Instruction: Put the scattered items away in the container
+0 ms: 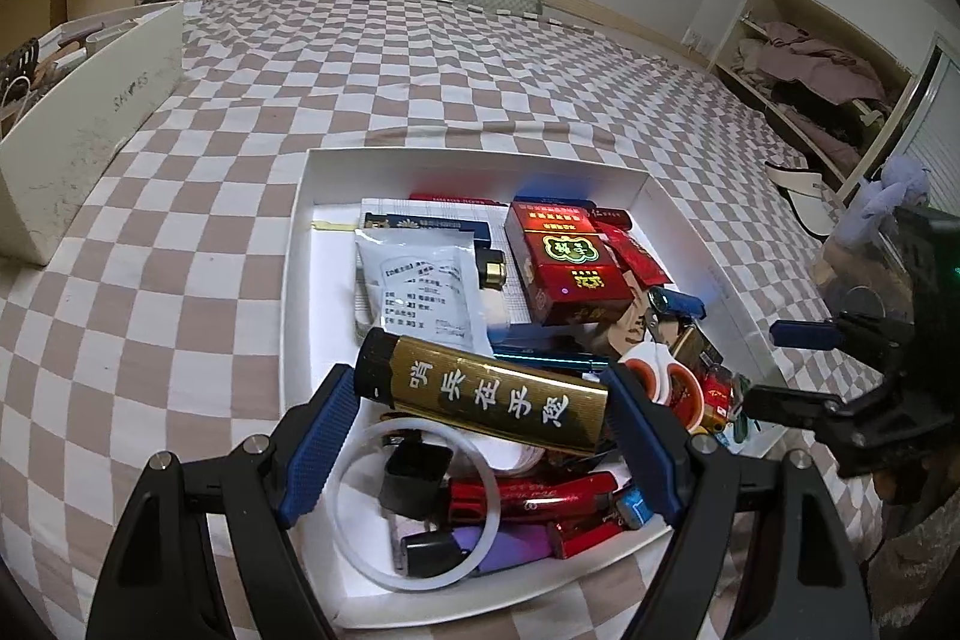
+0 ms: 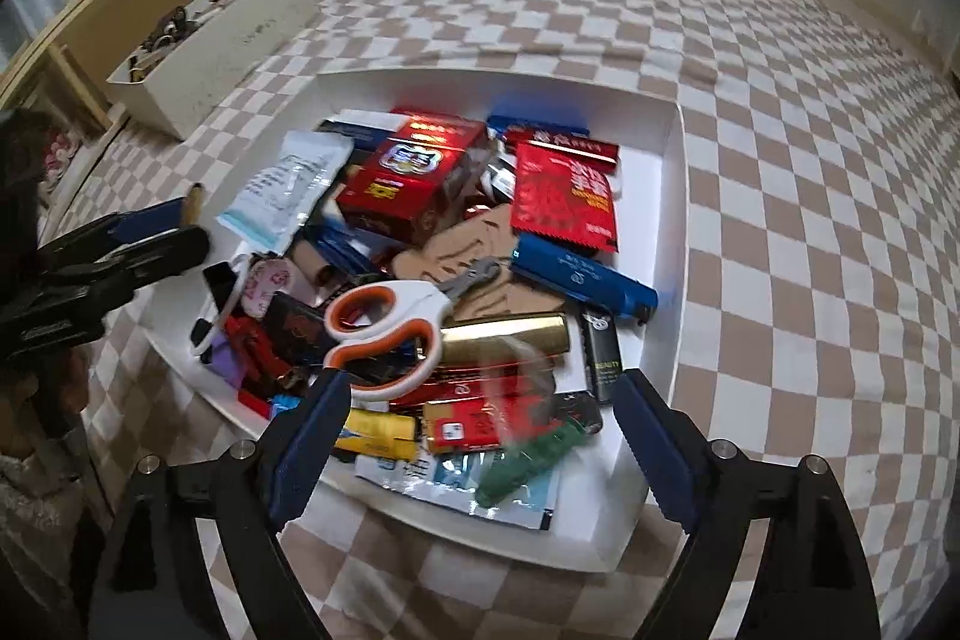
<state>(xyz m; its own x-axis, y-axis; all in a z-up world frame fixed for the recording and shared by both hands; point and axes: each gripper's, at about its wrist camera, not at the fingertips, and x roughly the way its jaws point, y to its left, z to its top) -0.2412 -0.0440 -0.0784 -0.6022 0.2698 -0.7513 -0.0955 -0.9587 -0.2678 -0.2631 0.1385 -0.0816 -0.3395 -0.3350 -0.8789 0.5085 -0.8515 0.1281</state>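
The gold lighter (image 1: 489,394) could slide off the heap and knock lighter things over the white tray's (image 1: 468,166) low rim if the left gripper (image 1: 480,430) lets go from this height. That gripper pinches the lighter end to end, over the tray's near edge. The right gripper (image 2: 480,430) hangs spread and empty (a blurred green item (image 2: 528,460) lies beneath) at the opposite near corner
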